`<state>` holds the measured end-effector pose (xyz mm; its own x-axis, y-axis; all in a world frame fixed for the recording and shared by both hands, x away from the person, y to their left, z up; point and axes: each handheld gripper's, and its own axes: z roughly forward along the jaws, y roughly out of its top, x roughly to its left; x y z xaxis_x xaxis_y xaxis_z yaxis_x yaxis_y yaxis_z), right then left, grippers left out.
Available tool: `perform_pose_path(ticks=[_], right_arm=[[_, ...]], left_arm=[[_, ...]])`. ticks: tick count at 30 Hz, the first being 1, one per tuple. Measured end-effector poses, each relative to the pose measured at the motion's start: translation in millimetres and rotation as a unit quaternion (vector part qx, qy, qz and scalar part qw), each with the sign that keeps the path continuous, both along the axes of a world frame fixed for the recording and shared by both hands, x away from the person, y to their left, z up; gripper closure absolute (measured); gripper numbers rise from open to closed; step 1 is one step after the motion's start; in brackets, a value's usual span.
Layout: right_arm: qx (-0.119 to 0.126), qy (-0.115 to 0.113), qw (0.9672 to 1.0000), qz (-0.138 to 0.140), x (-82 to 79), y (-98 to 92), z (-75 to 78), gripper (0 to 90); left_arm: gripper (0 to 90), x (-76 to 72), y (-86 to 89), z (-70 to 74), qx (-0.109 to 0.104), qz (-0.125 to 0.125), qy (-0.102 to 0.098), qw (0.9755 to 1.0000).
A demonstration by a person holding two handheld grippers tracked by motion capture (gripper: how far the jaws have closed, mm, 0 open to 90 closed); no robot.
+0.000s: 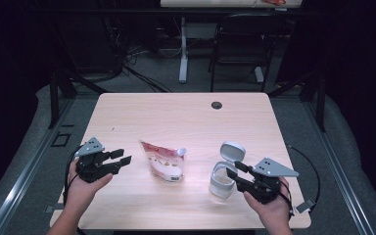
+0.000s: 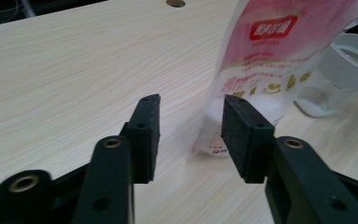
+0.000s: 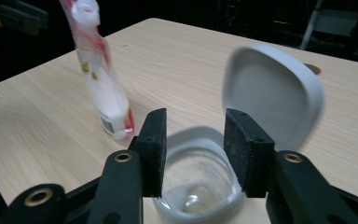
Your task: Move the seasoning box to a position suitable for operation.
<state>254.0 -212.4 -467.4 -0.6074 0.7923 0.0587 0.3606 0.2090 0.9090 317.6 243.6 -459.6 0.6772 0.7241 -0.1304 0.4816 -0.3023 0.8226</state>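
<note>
Jaws of the left gripper stand partly open with nothing between the pads, held above the tabletop at its left side and aimed toward the pouch; in the left gripper view the pads frame bare wood, with the pouch's lower edge just beyond the right pad. The pouch, pink and white with a white screw spout, stands upright but leaning near the middle of the tabletop. To its right sits a clear container with its grey hinged lid flipped up and open. Jaws of the right gripper are likewise partly open and empty, hovering over the container's near rim; the pads touch nothing that I can see. Judgement: the step in hand looks like taking up the pouch to pour into the container. To do it well, the left jaws should close across the pouch's firmer upper body rather than the soft base, while the right steadies the container wall clear of the lid. Hard to make out: whether the spout's cap is on or off, what the pale contents are, and the lid, which is blurred in the right gripper view.
</note>
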Motion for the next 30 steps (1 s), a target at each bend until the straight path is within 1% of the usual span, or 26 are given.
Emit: perform_pose_path(ticks=[1, 3, 4, 5, 8, 9, 10, 11, 13, 14, 15, 17, 20, 21, 22, 23, 25, 27, 30], right_arm=[[-0.005, 0.001, 1.0000, 0.007, 2.4, 5.4, 3.2, 61.9], [-0.002, 0.005, 0.9998, 0.019, 6.6, 13.1, 6.4, 63.1], [-0.002, 0.007, 0.9996, 0.028, 9.0, 17.1, 8.4, 63.3], [-0.001, 0.008, 0.9993, 0.036, 11.8, 22.4, 10.6, 63.3], [0.004, 0.008, 0.9988, 0.049, 18.4, 34.9, 15.5, 63.7], [0.007, 0.007, 0.9987, 0.050, 20.0, 38.2, 16.6, 63.6], [0.012, 0.003, 0.9981, 0.060, 24.5, 44.6, 18.9, 63.4], [0.015, 0.002, 0.9979, 0.063, 25.6, 46.6, 19.3, 62.7], [0.010, -0.001, 0.9970, 0.076, 30.9, 53.3, 21.5, 60.2], [0.011, 0.001, 0.9966, 0.081, 33.0, 56.3, 22.2, 59.5], [0.011, 0.001, 0.9963, 0.085, 34.8, 58.2, 22.7, 58.8], [0.019, 0.006, 0.9954, 0.094, 38.7, 63.2, 24.1, 57.2], [0.023, 0.012, 0.9946, 0.101, 42.5, 69.8, 26.4, 57.1], [0.023, 0.014, 0.9941, 0.105, 43.8, 72.0, 26.7, 57.9], [0.021, 0.016, 0.9938, 0.108, 44.8, 74.1, 27.0, 58.7], [0.018, 0.016, 0.9935, 0.111, 45.7, 76.3, 27.0, 59.1], [0.010, 0.016, 0.9931, 0.116, 47.2, 80.5, 27.2, 60.1], [0.010, 0.018, 0.9925, 0.121, 49.0, 84.7, 26.8, 61.1], [0.008, 0.025, 0.9914, 0.128, 52.1, 90.1, 25.6, 61.3]], left_arm=[[59.2, 1.2, -0.7, 1.3, -0.003, 0.000, 0.001, 1.0000], [60.7, 4.0, -2.5, 4.9, -0.014, -0.007, 0.004, 0.9999], [60.8, 5.6, -4.0, 6.9, -0.022, -0.013, 0.001, 0.9997], [60.5, 6.3, -5.3, 8.2, -0.023, -0.016, -0.002, 0.9996], [57.9, 11.1, -10.9, 11.8, -0.013, -0.024, -0.008, 0.9996], [57.2, 14.1, -13.3, 12.8, -0.014, -0.026, -0.013, 0.9995], [55.7, 14.9, -13.9, 13.1, -0.015, -0.026, -0.013, 0.9995], [55.3, 16.6, -15.4, 13.4, -0.018, -0.029, -0.010, 0.9994], [55.7, 18.9, -19.3, 14.4, -0.016, -0.036, -0.011, 0.9992], [56.6, 19.2, -20.8, 14.4, -0.018, -0.037, -0.012, 0.9991], [56.9, 20.1, -21.9, 14.9, -0.015, -0.042, -0.013, 0.9989], [56.8, 21.9, -24.0, 14.9, -0.014, -0.050, -0.011, 0.9986], [56.5, 24.2, -26.7, 14.1, -0.017, -0.057, -0.007, 0.9982], [56.4, 24.7, -27.1, 14.4, -0.015, -0.061, -0.005, 0.9980], [56.0, 25.0, -28.3, 14.2, -0.016, -0.060, -0.005, 0.9981], [55.6, 25.8, -28.8, 14.5, -0.011, -0.061, -0.007, 0.9980], [55.1, 26.4, -30.4, 15.2, -0.009, -0.062, -0.006, 0.9981], [55.1, 28.2, -32.0, 15.1, -0.015, -0.068, 0.001, 0.9975], [56.1, 30.5, -34.7, 14.6, -0.016, -0.074, 0.004, 0.9971]])
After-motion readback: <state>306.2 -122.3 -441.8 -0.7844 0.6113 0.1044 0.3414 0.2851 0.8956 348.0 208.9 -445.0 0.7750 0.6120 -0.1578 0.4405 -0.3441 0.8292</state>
